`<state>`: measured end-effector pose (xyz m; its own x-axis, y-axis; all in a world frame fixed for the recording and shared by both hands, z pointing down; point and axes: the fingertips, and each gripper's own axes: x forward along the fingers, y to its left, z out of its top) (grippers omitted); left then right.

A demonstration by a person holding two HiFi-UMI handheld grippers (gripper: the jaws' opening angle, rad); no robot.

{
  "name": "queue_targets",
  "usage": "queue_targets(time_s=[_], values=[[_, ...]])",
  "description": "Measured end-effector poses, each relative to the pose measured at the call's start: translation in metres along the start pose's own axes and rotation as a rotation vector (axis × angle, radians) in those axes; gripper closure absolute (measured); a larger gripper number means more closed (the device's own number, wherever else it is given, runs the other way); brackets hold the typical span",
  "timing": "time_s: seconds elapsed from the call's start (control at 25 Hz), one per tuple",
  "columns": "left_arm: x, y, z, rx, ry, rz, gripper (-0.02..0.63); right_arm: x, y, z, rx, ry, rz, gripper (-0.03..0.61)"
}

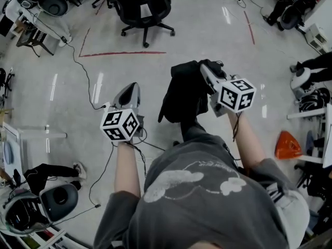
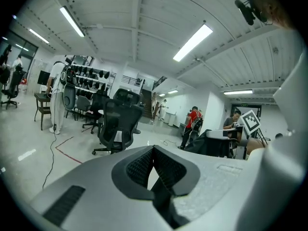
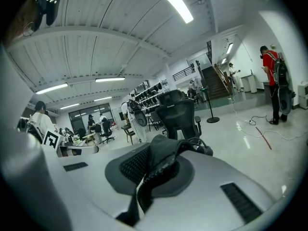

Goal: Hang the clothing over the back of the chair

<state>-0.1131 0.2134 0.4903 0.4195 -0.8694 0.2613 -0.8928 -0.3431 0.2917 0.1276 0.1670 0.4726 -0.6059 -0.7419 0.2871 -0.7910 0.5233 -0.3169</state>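
Glossy grey floor (image 1: 207,30) with red tape lines (image 1: 122,53); the black office chair (image 1: 142,7) stands well ahead of both your grippers. Your right hand-held gripper (image 1: 206,70) is clenched on the black clothing (image 1: 181,97), which hangs beneath it. Your left hand-held gripper (image 1: 129,93) is closed, with nothing between its jaws.

Glossy pale floor (image 1: 207,30), light streaks reflected: red tape (image 1: 122,53) stuck in an angled line, thin black cable (image 1: 82,72) trailing across at left, black office chair (image 1: 142,7) standing on its wheeled base just beyond the tape.
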Motion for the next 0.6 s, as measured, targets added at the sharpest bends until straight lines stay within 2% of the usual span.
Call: queue_targets(time_s=[0.28, 0.48, 0.6], values=[[0.050, 0.055, 0.042, 0.010, -0.003, 0.038, 0.612, 0.082, -0.026, 0.036, 0.010, 0.004, 0.008, 0.581], [0.103, 0.066, 0.078, 0.008, -0.016, 0.079, 0.612, 0.120, -0.079, 0.075, 0.016, 0.007, 0.006, 0.581], [0.143, 0.068, 0.101, 0.015, -0.035, 0.076, 0.612, 0.146, -0.111, 0.097, 0.027, 0.005, 0.020, 0.581]])
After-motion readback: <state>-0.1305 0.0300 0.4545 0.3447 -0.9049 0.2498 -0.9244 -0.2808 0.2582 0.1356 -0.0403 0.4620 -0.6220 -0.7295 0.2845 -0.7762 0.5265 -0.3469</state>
